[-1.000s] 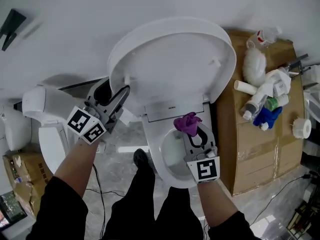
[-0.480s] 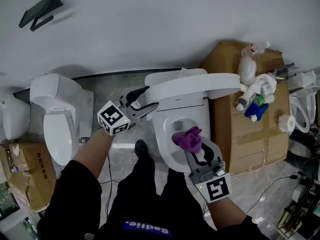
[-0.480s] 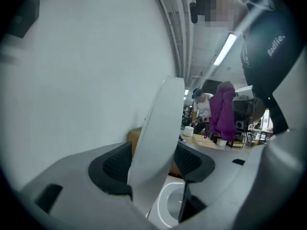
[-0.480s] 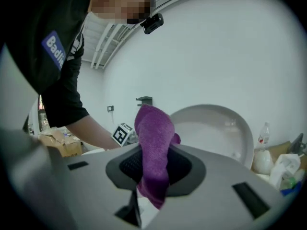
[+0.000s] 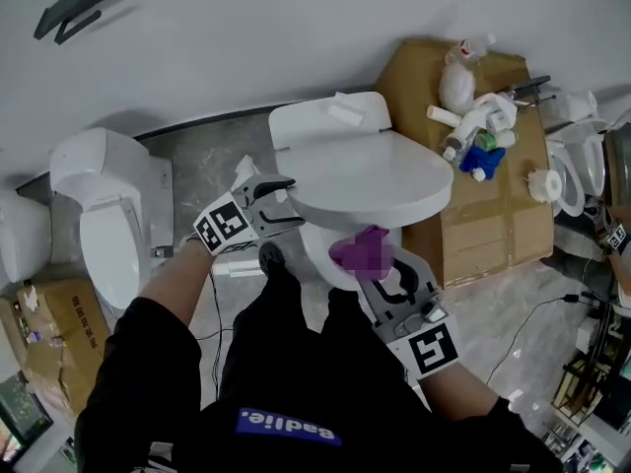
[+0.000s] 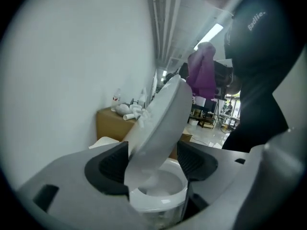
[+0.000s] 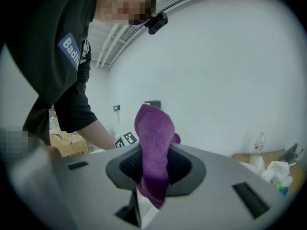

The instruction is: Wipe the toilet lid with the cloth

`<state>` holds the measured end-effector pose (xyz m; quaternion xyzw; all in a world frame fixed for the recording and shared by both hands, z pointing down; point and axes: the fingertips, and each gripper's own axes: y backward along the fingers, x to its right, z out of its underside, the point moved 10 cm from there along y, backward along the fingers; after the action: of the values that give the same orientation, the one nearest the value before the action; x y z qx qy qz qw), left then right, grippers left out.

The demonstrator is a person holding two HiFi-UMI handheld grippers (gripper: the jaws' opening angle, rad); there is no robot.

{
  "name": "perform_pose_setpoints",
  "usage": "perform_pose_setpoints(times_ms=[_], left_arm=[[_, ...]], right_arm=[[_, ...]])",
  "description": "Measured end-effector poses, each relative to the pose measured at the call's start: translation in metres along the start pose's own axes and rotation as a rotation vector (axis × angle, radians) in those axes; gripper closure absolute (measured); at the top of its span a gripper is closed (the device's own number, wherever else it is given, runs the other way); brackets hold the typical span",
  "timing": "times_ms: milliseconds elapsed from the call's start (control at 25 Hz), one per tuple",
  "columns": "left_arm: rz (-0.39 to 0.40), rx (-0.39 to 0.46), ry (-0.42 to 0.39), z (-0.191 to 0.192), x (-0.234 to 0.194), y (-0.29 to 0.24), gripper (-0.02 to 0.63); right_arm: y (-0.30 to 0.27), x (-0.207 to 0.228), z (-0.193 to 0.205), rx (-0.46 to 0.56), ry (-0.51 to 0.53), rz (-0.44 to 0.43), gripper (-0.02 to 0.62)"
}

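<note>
We hold a purple, soft terry cloth in the right gripper. Its jaws are closed on the middle of the cloth, so one bunch stands up above the pads and a shorter flap hangs below them. This gripper is just in front of the toilet, near the front rim of the bowl.

The white, oval plastic toilet lid lies almost flat over the bowl. In the left gripper view it looks a little tilted. The left gripper is at the left edge of the lid. Its jaws have just been opening and now stand spread wide. The edge of the lid passes between the pads, but they do not press on it.

We judge that the cloth is light and limp. It will fold under any push, so the pinch should stay on the bunched part and the free flap should lie flat on the surface. The lid seems stiff, smooth and probably slippery, and it turns on its hinge. We think it is best taken at the thin side edge, and pressed only gently when we wipe.
</note>
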<state>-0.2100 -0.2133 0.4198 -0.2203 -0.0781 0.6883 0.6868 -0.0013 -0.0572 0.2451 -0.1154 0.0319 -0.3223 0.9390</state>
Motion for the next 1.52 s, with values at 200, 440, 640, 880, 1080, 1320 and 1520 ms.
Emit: perform_pose_setpoints(times_ms=[200, 440, 640, 880, 1080, 1320, 1520], left_arm=[[-0.014, 0.025, 0.088, 0.001, 0.023, 0.007, 0.298], [-0.202, 0.194, 0.254, -0.02, 0.04, 0.024, 0.299], [-0.338, 0.233, 0.277, -0.063, 0.039, 0.013, 0.378], [-0.373, 0.194, 0.281, -0.056, 0.052, -0.023, 0.505], [-0.364, 0.163, 0.319, -0.029, 0.079, -0.033, 0.534], [-0.32, 0.201, 0.385, 0.009, 0.112, -0.046, 0.535], [-0.277, 0.141, 0.331, 0.034, 0.134, -0.065, 0.535]], right_arm=[[0.013, 0.005, 0.0, 0.033, -0.013, 0.014, 0.5], [0.038, 0.02, -0.009, 0.105, -0.027, -0.023, 0.5], [0.057, 0.041, -0.015, 0.142, -0.001, -0.083, 0.5], [0.062, 0.06, -0.005, 0.159, -0.009, -0.123, 0.5], [0.066, 0.052, 0.003, 0.143, -0.025, -0.139, 0.5], [0.06, 0.025, 0.021, 0.085, -0.032, -0.107, 0.5], [0.054, -0.002, 0.039, 0.053, -0.048, -0.042, 0.5]])
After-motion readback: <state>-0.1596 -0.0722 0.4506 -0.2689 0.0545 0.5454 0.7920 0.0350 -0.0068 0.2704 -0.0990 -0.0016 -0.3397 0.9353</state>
